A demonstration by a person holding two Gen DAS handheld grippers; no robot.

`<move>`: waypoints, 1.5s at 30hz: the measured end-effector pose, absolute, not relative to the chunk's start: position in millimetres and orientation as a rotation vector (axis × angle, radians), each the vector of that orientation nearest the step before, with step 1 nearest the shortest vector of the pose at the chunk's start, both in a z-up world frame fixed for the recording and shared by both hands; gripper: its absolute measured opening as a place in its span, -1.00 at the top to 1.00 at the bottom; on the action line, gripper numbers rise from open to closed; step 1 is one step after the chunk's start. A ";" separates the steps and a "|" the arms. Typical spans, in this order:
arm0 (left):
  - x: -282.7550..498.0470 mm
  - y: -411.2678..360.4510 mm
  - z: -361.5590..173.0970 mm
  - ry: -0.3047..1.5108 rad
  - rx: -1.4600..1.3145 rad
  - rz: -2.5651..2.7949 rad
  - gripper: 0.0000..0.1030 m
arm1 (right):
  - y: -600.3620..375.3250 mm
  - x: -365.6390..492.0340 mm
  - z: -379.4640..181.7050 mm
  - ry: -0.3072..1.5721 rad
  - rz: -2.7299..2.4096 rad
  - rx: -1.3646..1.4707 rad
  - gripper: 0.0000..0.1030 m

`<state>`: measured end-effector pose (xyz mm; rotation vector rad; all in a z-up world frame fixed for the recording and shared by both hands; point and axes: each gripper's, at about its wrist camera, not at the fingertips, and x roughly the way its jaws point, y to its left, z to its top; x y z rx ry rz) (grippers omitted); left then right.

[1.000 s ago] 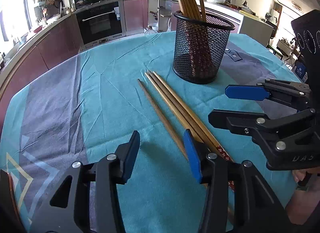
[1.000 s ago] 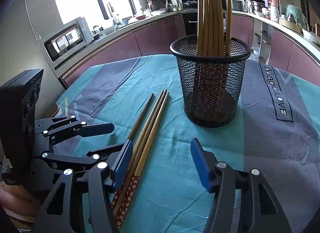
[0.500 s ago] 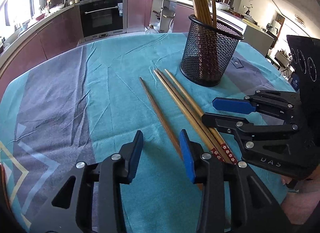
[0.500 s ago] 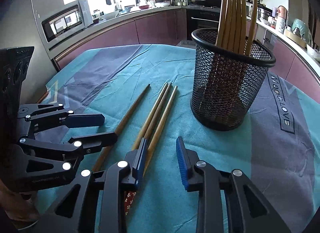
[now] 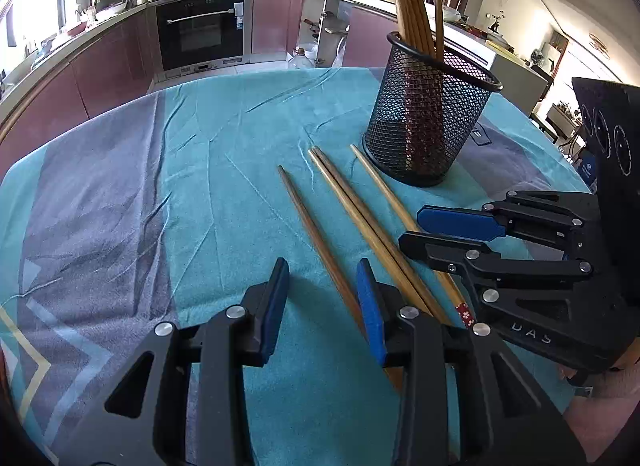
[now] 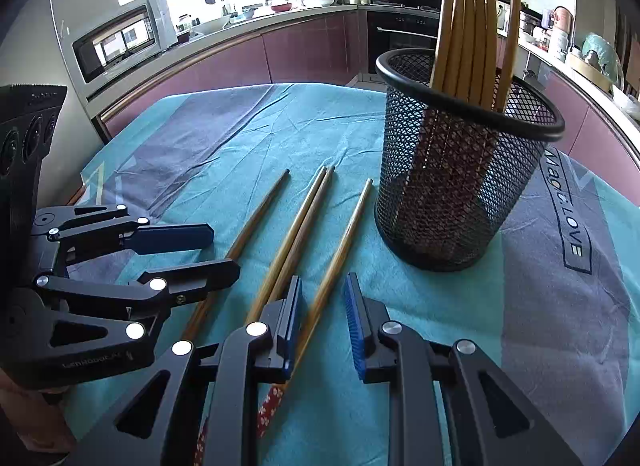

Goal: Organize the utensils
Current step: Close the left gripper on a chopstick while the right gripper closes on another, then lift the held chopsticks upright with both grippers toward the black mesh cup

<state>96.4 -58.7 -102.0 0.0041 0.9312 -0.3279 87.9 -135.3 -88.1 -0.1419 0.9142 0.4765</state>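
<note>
Several wooden chopsticks lie on the teal tablecloth: a darker one (image 5: 316,234) (image 6: 248,238), a touching pair (image 5: 360,221) (image 6: 296,242) and a lone one (image 5: 384,189) (image 6: 344,250). A black mesh holder (image 5: 428,121) (image 6: 460,185) stands behind them with several chopsticks upright in it. My left gripper (image 5: 323,306) is open, low over the darker chopstick's near end. My right gripper (image 6: 322,318) is open and straddles the lone chopstick, which passes between its fingers. Each gripper shows in the other's view (image 5: 452,231) (image 6: 200,250).
The table is covered by a teal and grey cloth (image 5: 160,205) (image 6: 560,306). Kitchen counters, an oven (image 5: 200,29) and a microwave (image 6: 120,37) stand behind the table. The holder stands just beyond the chopstick tips.
Both grippers have narrowed their opening and moved in over the chopsticks. The lone chopstick now lies apart from the pair, between my right gripper's fingers.
</note>
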 end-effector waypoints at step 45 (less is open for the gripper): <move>84.9 -43.0 -75.6 0.850 -0.137 -0.327 0.84 | -176.8 72.0 -46.5 0.811 0.580 0.086 0.90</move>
